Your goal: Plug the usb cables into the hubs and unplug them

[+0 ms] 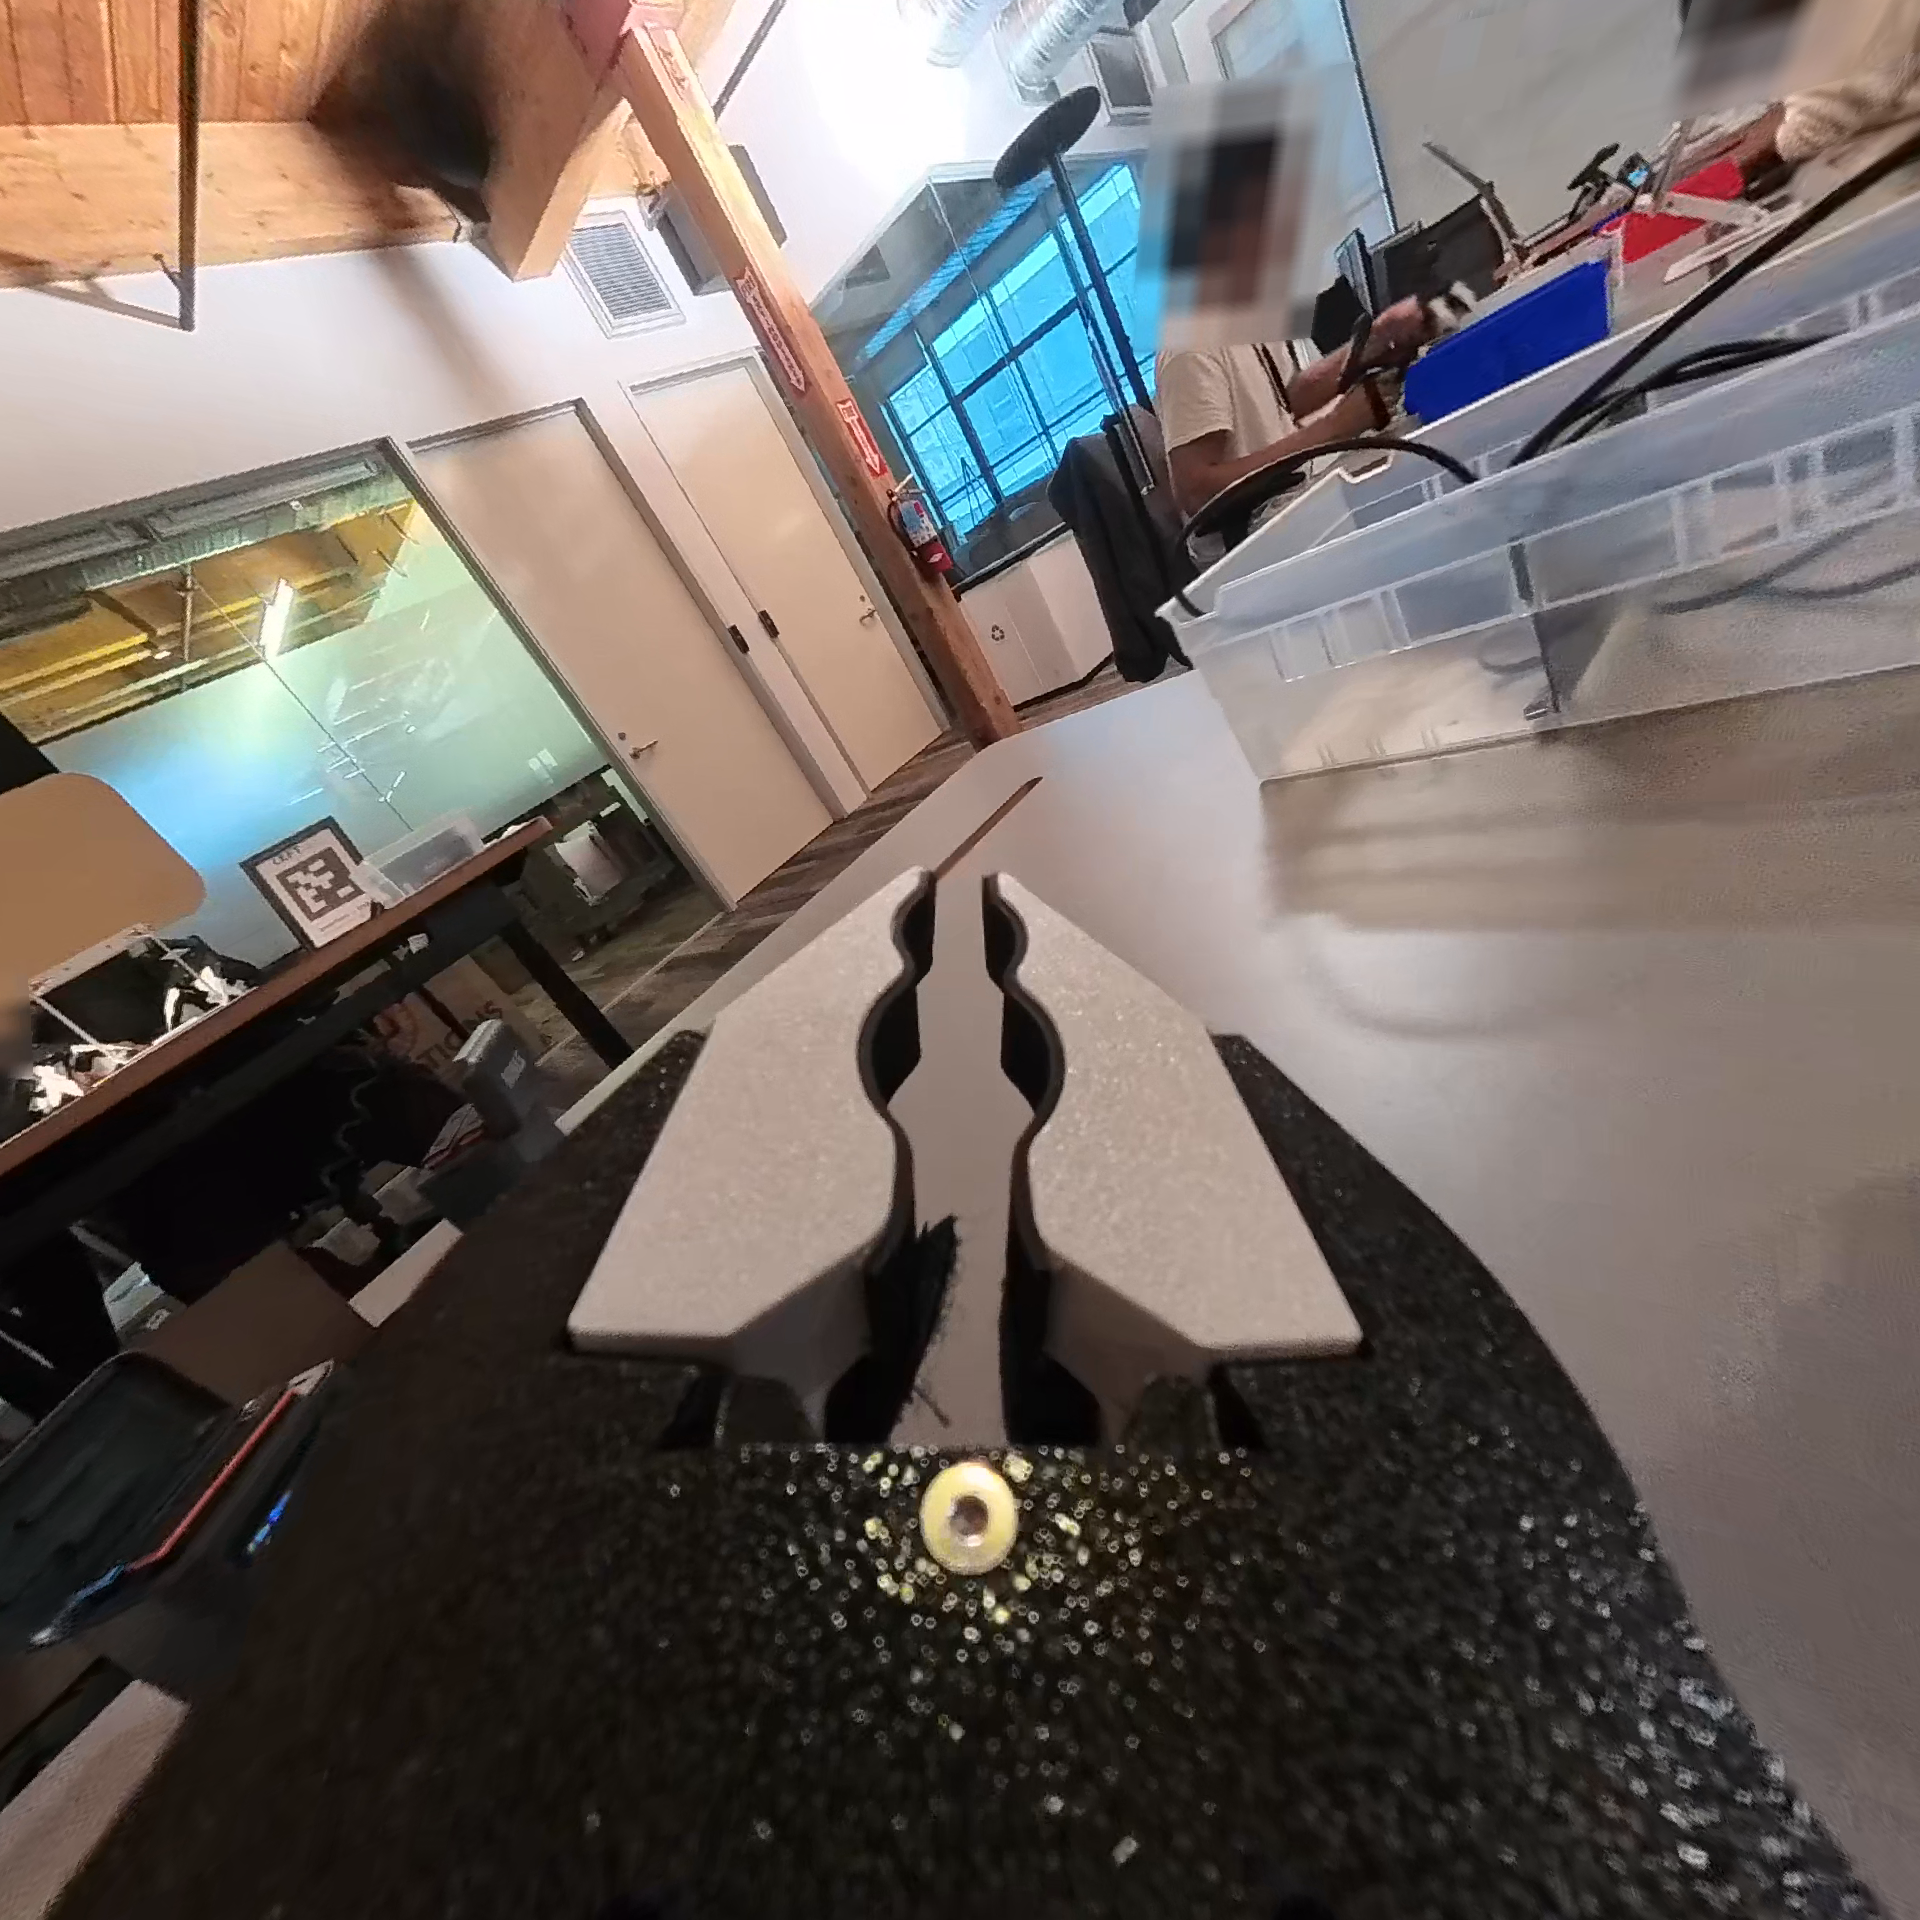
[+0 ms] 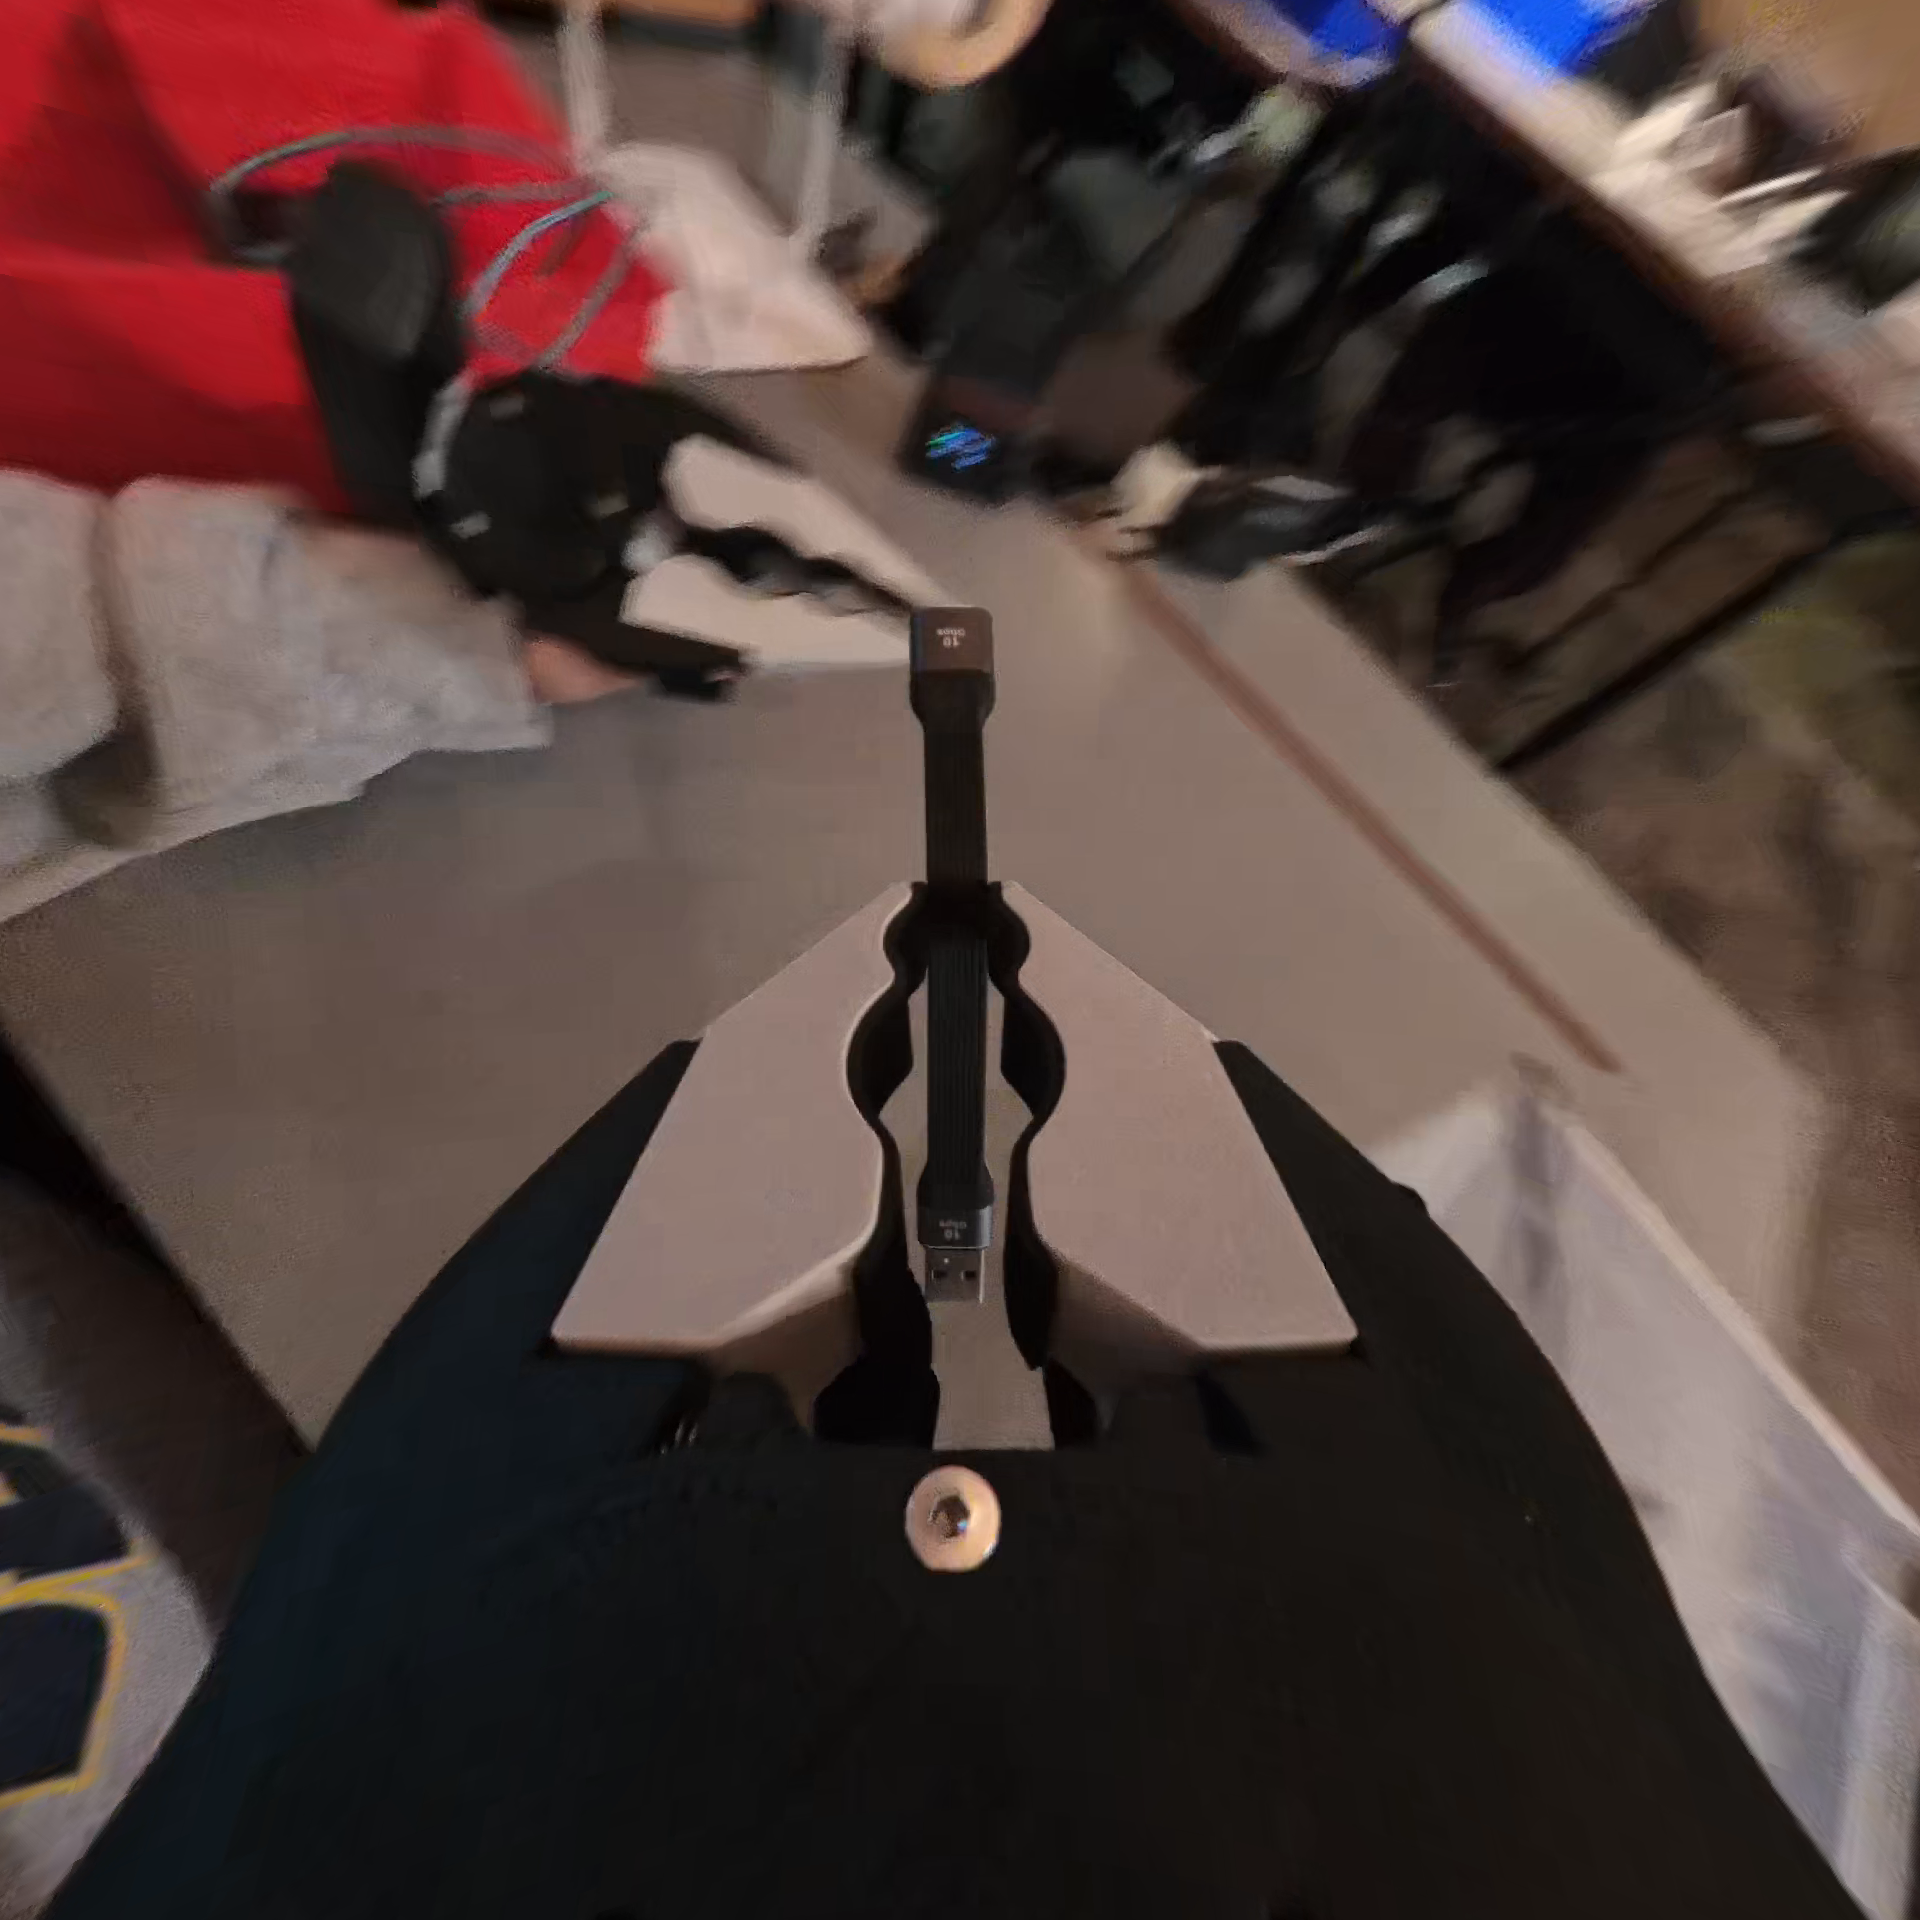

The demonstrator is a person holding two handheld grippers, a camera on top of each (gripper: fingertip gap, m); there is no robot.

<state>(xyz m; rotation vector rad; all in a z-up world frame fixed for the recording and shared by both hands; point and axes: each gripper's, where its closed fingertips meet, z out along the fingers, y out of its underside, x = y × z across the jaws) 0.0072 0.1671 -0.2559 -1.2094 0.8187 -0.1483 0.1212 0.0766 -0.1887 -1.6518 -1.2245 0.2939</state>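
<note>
In the right wrist view my right gripper (image 2: 958,894) is shut on a short flat black USB cable (image 2: 956,810). It grips the cable's ribbed middle. The metal USB-A plug (image 2: 954,1276) points back toward the camera between the fingers. The other dark connector (image 2: 952,649) sticks out beyond the fingertips, above the grey table (image 2: 520,935). In the left wrist view my left gripper (image 1: 958,894) is empty, its jaws nearly together with a thin gap, low over the grey table (image 1: 1455,1039). No hub shows in either view.
Clear plastic bins (image 1: 1558,592) holding black cables (image 1: 1621,384) stand at the right in the left wrist view, with a blue box (image 1: 1517,332) and a seated person behind. The blurred right wrist view shows red fabric (image 2: 156,260), black gear (image 2: 551,488) and grey cloth (image 2: 260,644) to the left. The tips of one gripper are about 15 cm away from the tips of the other.
</note>
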